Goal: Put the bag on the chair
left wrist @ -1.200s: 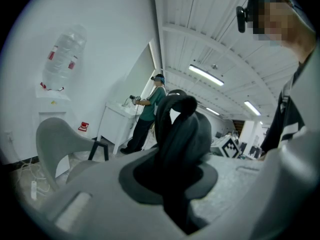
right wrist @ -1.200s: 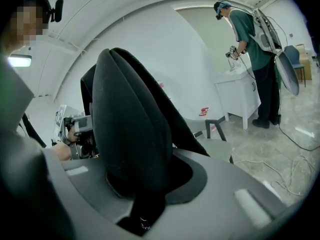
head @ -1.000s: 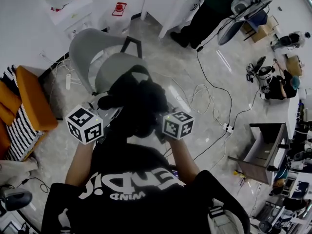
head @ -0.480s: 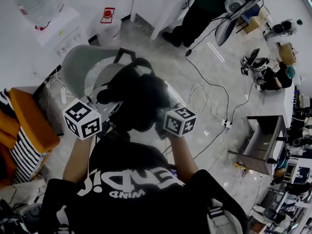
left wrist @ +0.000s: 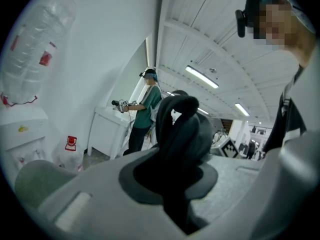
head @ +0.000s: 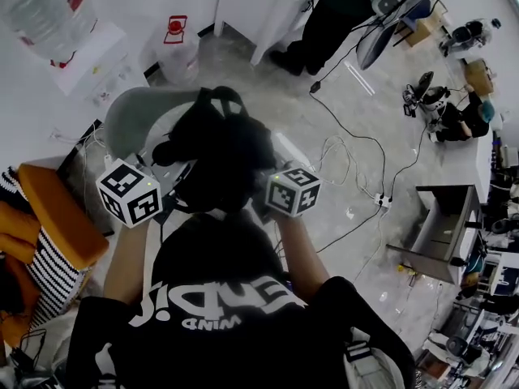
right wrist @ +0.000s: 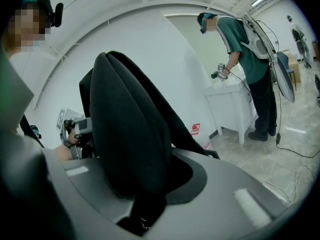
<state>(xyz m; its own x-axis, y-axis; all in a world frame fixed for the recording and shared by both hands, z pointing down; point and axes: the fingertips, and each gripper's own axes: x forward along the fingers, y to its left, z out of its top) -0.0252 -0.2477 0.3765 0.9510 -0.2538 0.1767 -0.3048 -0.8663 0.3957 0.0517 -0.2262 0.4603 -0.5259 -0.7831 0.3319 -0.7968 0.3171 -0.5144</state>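
Evidently midway, the left gripper (head: 165, 186) and right gripper (head: 270, 194) are each clamping fingers on the black backpack (head: 219, 156), suspending it beside the grey chair (head: 134, 116) at its eleven o'clock; lowering and releasing are remaining.

Floor (head: 340, 87): pale grey marbled tile, strewn with black and white cables (head: 357, 160). Walls (left wrist: 110, 44): plain white. White table (head: 259, 6) by the wall. Water jug (head: 45, 6) on white stand (head: 89, 51). Orange cushion (head: 61, 217) beside striped cushion (head: 36, 270). Brown cabinet (head: 438, 233). Ceiling strip lights (left wrist: 201, 77), lit.
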